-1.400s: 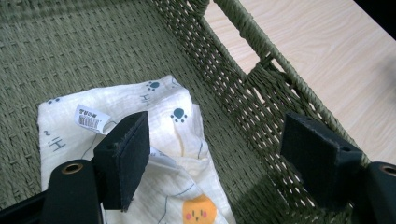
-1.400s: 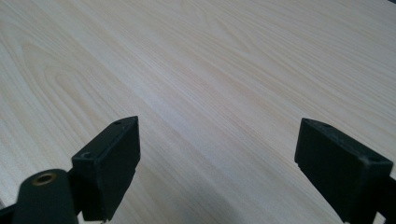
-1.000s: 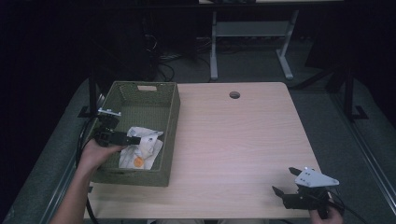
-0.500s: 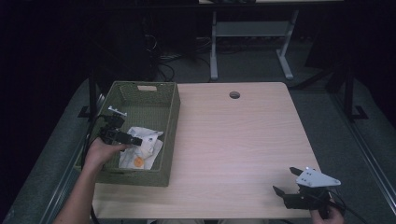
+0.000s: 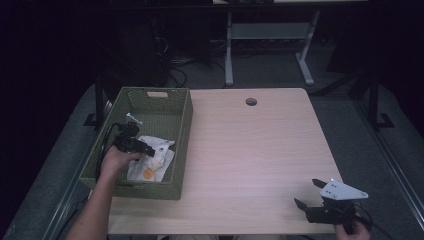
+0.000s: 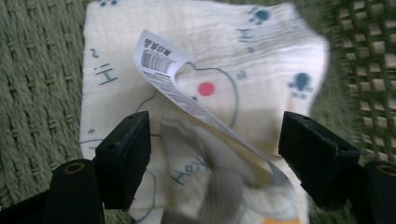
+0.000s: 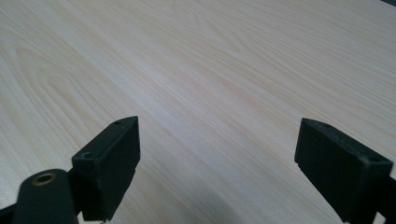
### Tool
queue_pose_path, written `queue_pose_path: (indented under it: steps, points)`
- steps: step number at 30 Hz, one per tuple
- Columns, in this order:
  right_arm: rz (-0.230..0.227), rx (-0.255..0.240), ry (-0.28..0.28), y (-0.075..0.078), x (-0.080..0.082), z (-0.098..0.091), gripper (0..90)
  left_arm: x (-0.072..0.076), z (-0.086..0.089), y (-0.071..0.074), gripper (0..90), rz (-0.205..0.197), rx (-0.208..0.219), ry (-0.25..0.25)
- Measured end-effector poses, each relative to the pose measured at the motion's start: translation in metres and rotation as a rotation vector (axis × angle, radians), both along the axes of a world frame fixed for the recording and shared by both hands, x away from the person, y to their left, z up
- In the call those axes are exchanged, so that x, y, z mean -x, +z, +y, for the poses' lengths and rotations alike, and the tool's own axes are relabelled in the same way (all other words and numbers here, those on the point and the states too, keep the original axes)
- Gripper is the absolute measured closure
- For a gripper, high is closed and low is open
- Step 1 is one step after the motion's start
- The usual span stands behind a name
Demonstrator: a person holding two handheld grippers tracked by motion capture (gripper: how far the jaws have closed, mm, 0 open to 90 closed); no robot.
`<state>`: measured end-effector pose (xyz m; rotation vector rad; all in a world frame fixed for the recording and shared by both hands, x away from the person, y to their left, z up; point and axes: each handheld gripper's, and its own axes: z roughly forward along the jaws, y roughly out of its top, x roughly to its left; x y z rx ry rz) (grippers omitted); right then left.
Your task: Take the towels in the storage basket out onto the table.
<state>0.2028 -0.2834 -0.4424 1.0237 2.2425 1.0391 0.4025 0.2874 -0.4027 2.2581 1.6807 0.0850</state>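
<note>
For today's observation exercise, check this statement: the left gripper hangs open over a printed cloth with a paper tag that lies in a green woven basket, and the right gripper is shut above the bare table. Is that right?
One detail is wrong. The right gripper is open, not shut: the right gripper view shows its jaws wide apart over the table. The rest stands: the left gripper hangs open over the cloth with its tag in the basket.

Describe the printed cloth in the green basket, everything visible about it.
The cloth is cream, soft crinkled fabric, printed with blue paw marks, "Hi" and "Hey" lettering, a red dot and an orange patch. A white barcode tag curls up from it. It lies rumpled on the floor of the woven green basket, between the open left gripper jaws, not pinched.
</note>
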Motion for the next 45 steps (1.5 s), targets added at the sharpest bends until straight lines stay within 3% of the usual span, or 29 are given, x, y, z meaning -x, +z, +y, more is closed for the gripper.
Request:
queue_pose_path:
  steps: [3, 10, 18, 21, 24, 26, 29, 34, 38, 41, 45]
  points:
    - [-0.002, 0.001, -0.003, 0.0, 0.0, -0.002, 13.9, -0.004, -0.006, -0.006, 25.6, 0.03, -0.043, 0.008]
    - [-0.01, -0.009, -0.011, 0.001, 0.0, -0.007, 13.9, -0.006, -0.011, -0.013, 27.2, 0.072, -0.087, -0.017]
    - [-0.011, -0.004, -0.006, 0.002, 0.0, -0.005, 13.9, -0.007, -0.013, -0.023, 35.8, 0.122, -0.094, -0.034]
    - [-0.012, -0.006, -0.01, 0.002, 0.001, -0.005, 13.9, -0.007, -0.012, -0.024, 40.4, 0.123, -0.092, -0.043]
    - [-0.013, -0.007, -0.012, 0.002, 0.001, -0.005, 13.9, -0.006, -0.009, -0.022, 52.2, 0.131, -0.062, -0.053]
    - [-0.013, -0.007, -0.011, 0.002, 0.001, -0.005, 13.9, -0.005, -0.008, -0.021, 64.7, 0.142, -0.034, -0.057]
    - [-0.015, -0.006, -0.009, 0.002, 0.001, -0.005, 13.9, -0.005, -0.008, -0.02, 71.2, 0.144, -0.026, -0.058]
    - [-0.02, -0.009, -0.016, 0.003, 0.001, -0.006, 13.9, -0.002, -0.006, -0.014, 74.9, 0.12, -0.002, -0.079]
    - [-0.016, -0.013, -0.023, 0.002, 0.0, -0.008, 13.9, 0.003, -0.002, -0.002, 75.6, 0.078, 0.069, -0.072]
    - [-0.018, -0.013, -0.027, 0.002, 0.001, -0.009, 13.9, 0.006, 0.001, 0.005, 75.7, 0.048, 0.089, -0.067]
    - [-0.017, -0.009, -0.029, 0.002, 0.001, -0.008, 13.9, 0.012, 0.006, 0.018, 75.7, 0.008, 0.146, -0.063]
